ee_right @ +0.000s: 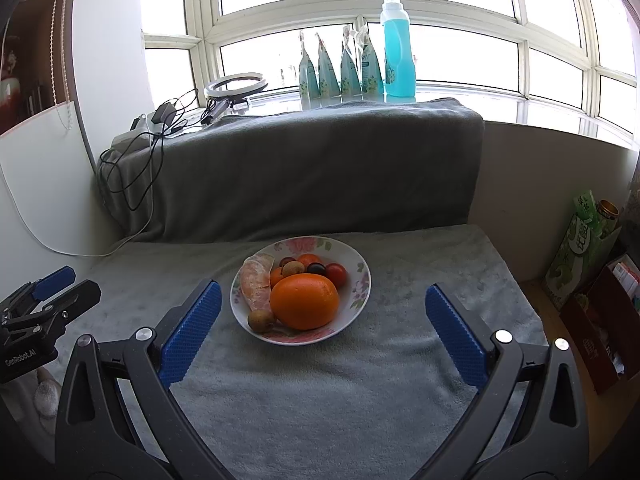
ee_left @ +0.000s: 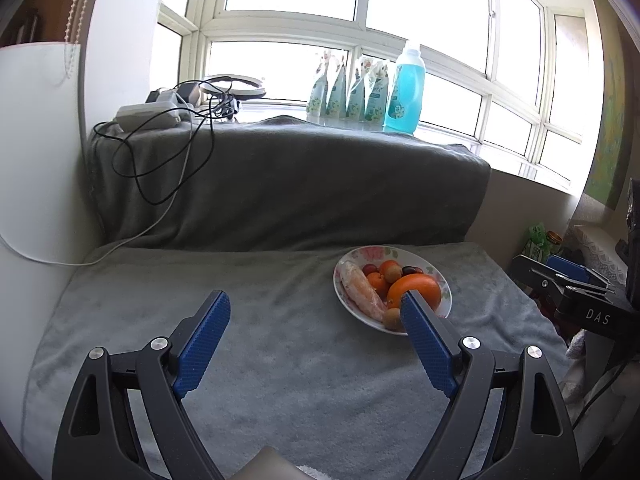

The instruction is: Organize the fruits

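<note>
The fruits are all found gathered in the plate (ee_right: 362, 280) on the grey towel (ee_right: 320, 400) — a big orange (ee_right: 305, 301), a peeled segment (ee_right: 256, 282), small oranges, dark grapes and brown longans — so little seems left to sort. The left gripper (ee_left: 316, 312) and right gripper (ee_right: 324, 300) are held agape, empty, short of the plate.

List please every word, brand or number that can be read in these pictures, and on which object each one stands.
"DAS": on the right tool, seen from the left wrist; further letters are hidden.
"GenRobot.AI": on the left tool, seen from the right wrist.
Green carton: large Chinese characters, not surely readable.
Refill pouches and blue bottle: labels too small.
</note>
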Available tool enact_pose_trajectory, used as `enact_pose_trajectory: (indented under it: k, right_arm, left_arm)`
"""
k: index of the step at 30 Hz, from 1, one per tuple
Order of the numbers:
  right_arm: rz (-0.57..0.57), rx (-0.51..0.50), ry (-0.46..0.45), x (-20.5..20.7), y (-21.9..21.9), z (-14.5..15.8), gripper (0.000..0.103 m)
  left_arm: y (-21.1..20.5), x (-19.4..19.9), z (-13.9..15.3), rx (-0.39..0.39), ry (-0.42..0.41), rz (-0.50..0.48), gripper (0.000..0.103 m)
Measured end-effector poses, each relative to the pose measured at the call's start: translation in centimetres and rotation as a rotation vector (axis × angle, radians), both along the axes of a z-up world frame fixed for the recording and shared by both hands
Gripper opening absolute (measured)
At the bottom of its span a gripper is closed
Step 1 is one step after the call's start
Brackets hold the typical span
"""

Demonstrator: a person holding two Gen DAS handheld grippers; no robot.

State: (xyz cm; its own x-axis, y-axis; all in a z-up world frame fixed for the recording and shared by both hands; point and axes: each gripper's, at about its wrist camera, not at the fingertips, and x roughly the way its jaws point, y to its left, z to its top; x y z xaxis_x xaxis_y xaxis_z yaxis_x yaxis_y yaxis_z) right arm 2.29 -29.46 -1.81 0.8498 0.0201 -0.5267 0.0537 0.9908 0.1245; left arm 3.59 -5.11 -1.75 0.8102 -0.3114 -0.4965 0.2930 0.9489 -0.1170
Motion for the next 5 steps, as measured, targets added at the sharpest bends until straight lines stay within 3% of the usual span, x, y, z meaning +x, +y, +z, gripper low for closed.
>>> enact_pose_trajectory:
  k: [5]
  right_arm:
    - [-0.001, -0.001, 0.006, -0.01, 0.15, -0.45, 0.103]
  left_arm:
    - [0.05, -0.07, 0.04, 0.000, -0.012, 0.003, 0.087]
